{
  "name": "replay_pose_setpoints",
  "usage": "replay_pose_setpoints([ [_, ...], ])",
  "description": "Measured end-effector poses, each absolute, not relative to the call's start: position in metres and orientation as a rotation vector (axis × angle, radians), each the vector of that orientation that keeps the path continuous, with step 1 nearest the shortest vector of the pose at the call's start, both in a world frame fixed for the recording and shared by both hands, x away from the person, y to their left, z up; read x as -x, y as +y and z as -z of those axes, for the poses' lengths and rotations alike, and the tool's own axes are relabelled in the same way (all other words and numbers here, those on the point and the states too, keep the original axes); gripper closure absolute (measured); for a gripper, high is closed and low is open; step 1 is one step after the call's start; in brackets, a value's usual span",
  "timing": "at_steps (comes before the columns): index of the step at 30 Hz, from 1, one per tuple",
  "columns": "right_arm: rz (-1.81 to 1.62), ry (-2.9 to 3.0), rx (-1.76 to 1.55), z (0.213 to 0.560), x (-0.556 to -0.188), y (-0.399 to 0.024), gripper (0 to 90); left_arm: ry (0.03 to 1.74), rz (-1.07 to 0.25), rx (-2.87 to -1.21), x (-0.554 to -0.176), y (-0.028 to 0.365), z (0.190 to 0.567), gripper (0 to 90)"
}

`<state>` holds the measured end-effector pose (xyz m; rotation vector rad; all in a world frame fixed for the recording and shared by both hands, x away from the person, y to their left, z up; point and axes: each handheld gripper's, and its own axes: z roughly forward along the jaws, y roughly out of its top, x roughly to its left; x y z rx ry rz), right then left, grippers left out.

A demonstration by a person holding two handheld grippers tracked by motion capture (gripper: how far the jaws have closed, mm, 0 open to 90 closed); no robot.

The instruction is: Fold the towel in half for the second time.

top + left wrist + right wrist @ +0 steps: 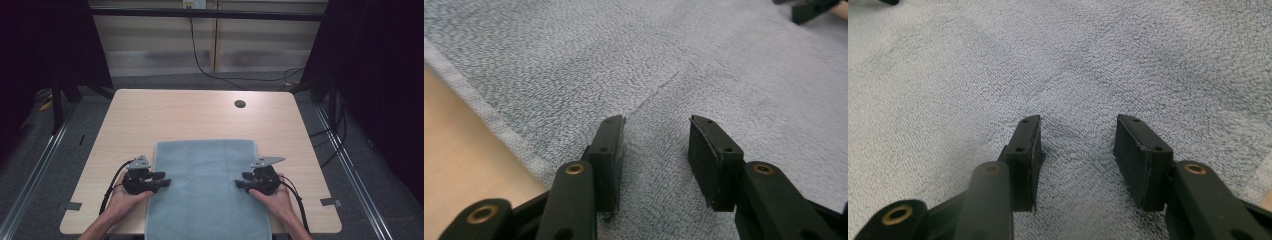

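No text, label, brand, number or sign can be read anywhere in these pictures, neither on the pale blue-grey terry cloth towel [205, 185] nor on the light wooden table top [200, 112].

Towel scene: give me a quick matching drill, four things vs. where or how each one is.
1. towel
2. left gripper
3. right gripper
4. round hole

a. jaws open at the towel's right edge
b. far right part of the table top
c. spread flat, hanging over the near edge
d. jaws open at the towel's left edge

Pairs: 1-c, 2-d, 3-a, 4-b
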<state>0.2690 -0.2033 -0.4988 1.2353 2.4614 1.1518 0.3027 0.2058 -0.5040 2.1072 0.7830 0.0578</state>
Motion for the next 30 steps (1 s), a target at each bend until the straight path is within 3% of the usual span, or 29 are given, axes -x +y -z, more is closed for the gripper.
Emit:
replay_pose_setpoints([
  [5, -1.14, 2.489, -1.245, 0.497, -0.26, -0.199, 53.8, 0.772, -0.032, -2.102, -0.293, 0.213, 0.504, 57.7],
  [12, -1.178, 2.511, -1.259, 0.49, -0.254, -0.2, 51.8, 0.769, 0.019, -2.109, -0.294, 0.216, 0.498, 49.5],
  [22, -1.267, 2.25, -1.335, 0.476, -0.338, -0.239, 46.2, 0.786, -0.052, -2.014, -0.328, 0.209, 0.474, 48.0],
  [30, -1.207, 2.265, -1.393, 0.488, -0.373, -0.246, 41.9, 0.875, -0.076, -1.971, -0.365, 0.219, 0.48, 41.5],
])
